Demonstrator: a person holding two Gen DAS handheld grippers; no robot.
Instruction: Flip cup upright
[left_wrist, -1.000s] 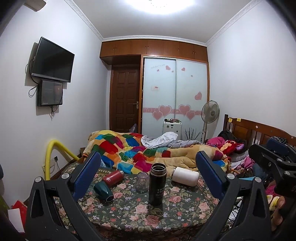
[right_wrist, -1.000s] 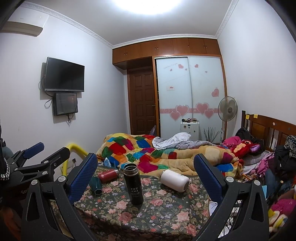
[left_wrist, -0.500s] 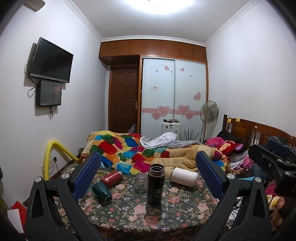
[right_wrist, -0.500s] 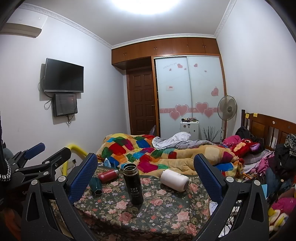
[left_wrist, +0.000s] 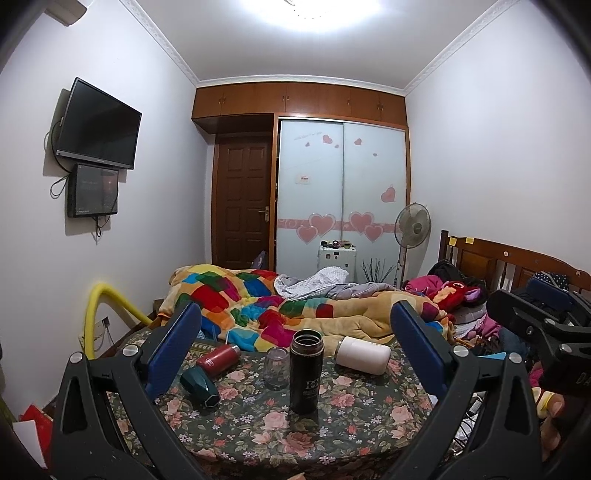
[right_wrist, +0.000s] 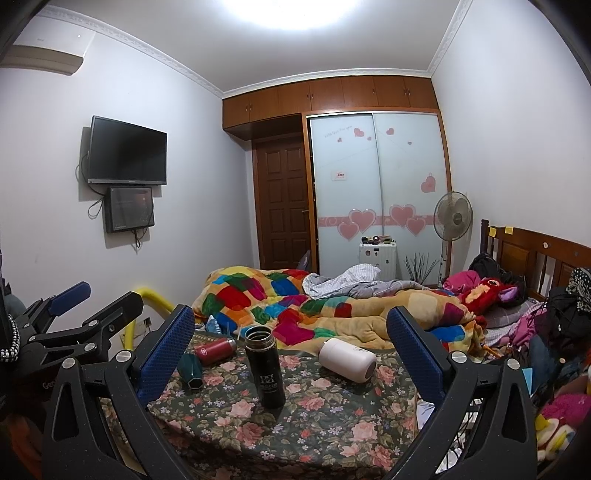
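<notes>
Both my tools, left tool (left_wrist: 295, 332) and right tool (right_wrist: 291, 328), hang spread and empty. On the bench (left_wrist: 351, 417), frame centre: one upright black flask (left_wrist: 306, 371), one inverted glass cup (left_wrist: 276, 367), three toppled bottles: red bottle (left_wrist: 218, 360), green bottle (left_wrist: 199, 384), white bottle (left_wrist: 363, 355).

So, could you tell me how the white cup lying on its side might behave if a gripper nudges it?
The white cup is a smooth cylinder on its side, so it would probably roll across the floral tablecloth. Its glossy wall may slip between the fingers. Its weight can't be judged.
</notes>
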